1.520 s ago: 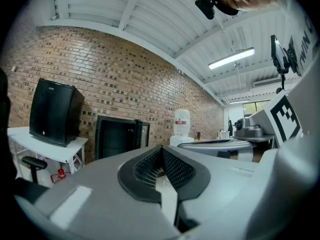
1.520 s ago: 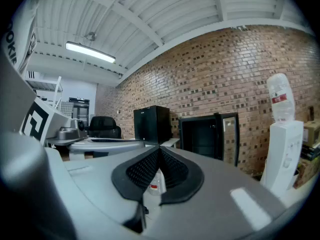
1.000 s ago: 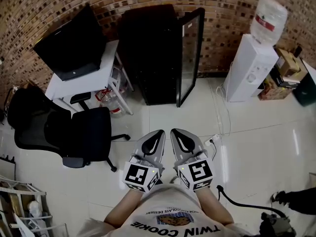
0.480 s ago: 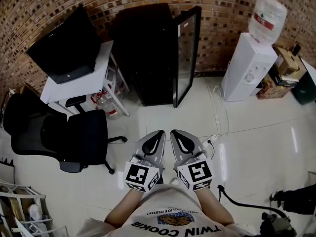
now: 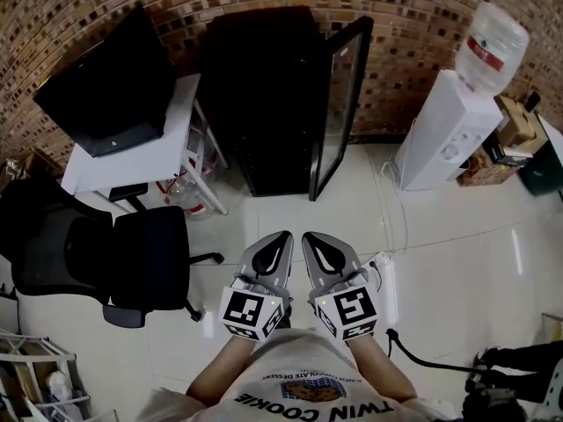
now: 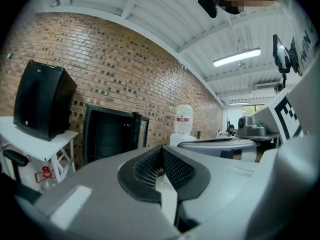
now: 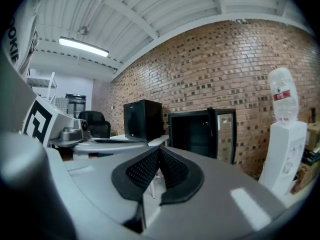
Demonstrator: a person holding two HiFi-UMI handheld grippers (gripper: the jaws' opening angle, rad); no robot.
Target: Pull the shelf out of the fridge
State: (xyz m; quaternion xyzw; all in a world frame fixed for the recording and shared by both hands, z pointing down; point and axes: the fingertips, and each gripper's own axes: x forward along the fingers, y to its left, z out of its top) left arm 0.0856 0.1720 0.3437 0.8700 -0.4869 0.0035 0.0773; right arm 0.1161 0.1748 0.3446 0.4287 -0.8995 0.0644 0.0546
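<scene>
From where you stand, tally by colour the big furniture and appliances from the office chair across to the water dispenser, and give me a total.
Black: 3 (fridge, office chair, box on the desk)
White: 2 (desk, water dispenser)
Total: 5

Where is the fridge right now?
In the head view the black fridge stands against the brick wall at top centre, its glass door swung open, between the white desk on the left and the water dispenser on the right.
</scene>
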